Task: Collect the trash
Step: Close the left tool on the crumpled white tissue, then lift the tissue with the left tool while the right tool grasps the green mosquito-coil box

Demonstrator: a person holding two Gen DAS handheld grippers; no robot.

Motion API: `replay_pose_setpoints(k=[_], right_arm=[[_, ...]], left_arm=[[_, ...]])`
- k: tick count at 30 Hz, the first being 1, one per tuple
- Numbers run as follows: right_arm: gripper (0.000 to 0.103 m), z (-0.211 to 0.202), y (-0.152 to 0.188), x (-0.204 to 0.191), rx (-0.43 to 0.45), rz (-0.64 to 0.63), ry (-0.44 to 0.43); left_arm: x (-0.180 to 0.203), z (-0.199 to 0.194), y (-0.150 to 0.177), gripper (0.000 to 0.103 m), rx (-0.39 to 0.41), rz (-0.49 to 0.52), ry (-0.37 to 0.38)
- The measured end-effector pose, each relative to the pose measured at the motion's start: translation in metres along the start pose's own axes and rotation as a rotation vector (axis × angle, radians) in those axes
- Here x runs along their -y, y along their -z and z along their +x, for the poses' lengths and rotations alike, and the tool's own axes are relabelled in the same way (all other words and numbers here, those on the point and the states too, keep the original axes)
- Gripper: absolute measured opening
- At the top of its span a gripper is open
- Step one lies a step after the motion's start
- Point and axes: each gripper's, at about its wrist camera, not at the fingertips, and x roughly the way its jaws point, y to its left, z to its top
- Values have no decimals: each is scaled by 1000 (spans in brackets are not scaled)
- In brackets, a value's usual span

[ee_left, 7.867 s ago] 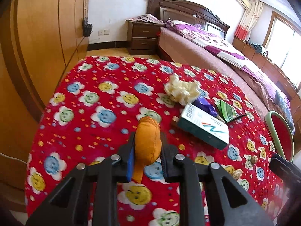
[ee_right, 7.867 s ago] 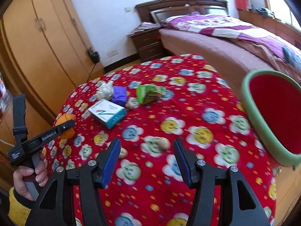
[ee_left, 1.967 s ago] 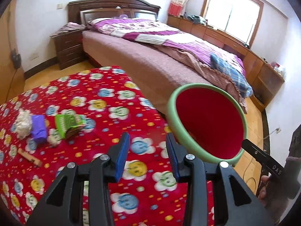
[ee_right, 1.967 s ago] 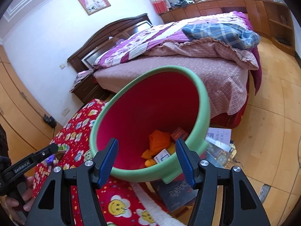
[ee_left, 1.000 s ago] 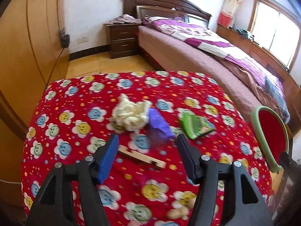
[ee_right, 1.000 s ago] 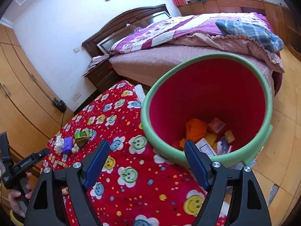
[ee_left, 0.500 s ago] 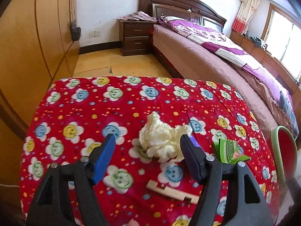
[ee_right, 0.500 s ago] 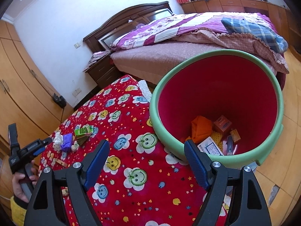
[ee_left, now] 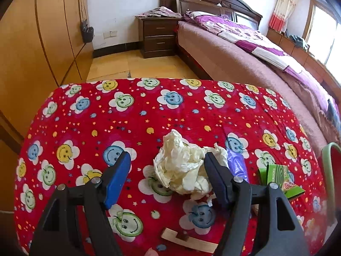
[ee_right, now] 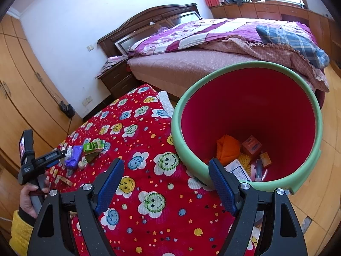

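Left gripper (ee_left: 166, 179), jaws spread wide and gripping nothing, with the crumpled cream paper wad (ee_left: 183, 170) lying on the red smiley-print cover (ee_left: 85, 128) between its fingers; contact cannot be judged. A wooden stick (ee_left: 187, 240) near the bottom edge is partly hidden behind the right finger. The purple wrapper (ee_left: 236, 164) shows only partly past that finger, and the green packet (ee_left: 277, 179) lies just beyond it, its lower part masked by the gripper body. The cover is bare from the wad to its far edge. Right gripper (ee_right: 166, 183), jaws likewise parted and empty, hangs over the cover's edge beside the green-rimmed red bin (ee_right: 302, 183). In the bin lie an orange cloth (ee_right: 228, 149), small boxes and items too small to identify.
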Motion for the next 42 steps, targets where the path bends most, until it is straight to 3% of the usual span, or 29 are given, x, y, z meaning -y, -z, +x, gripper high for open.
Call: replay_pose_setpoints(k=[4, 6, 10, 13, 17, 26, 34, 42], right_arm=[[82, 1, 1, -3, -2, -7, -4], [82, 1, 1, -3, -7, -10, -8], [82, -2, 0, -7, -7, -25, -9], [82, -4, -1, -12, -2, -39, -11], [82, -5, -5, -23, 1, -63, -22], [82, 16, -9, -81, -42, -206, -60], [82, 74, -1, -142, -151, -380, -71], [82, 125, 5, -170, -209, -478, -41]], left_arm=[[2, 7, 5, 71, -37, -12, 27], [5, 9, 8, 65, -52, -22, 48], [14, -1, 12, 38, -33, 17, 81], [16, -13, 16, 30, -10, 49, 97], [10, -35, 21, 30, 36, 72, 78], [-36, -59, 32, 30, 69, -14, 49], [-55, -52, 38, 30, 76, -82, 59], [-54, -40, 46, 30, 73, -112, 92]])
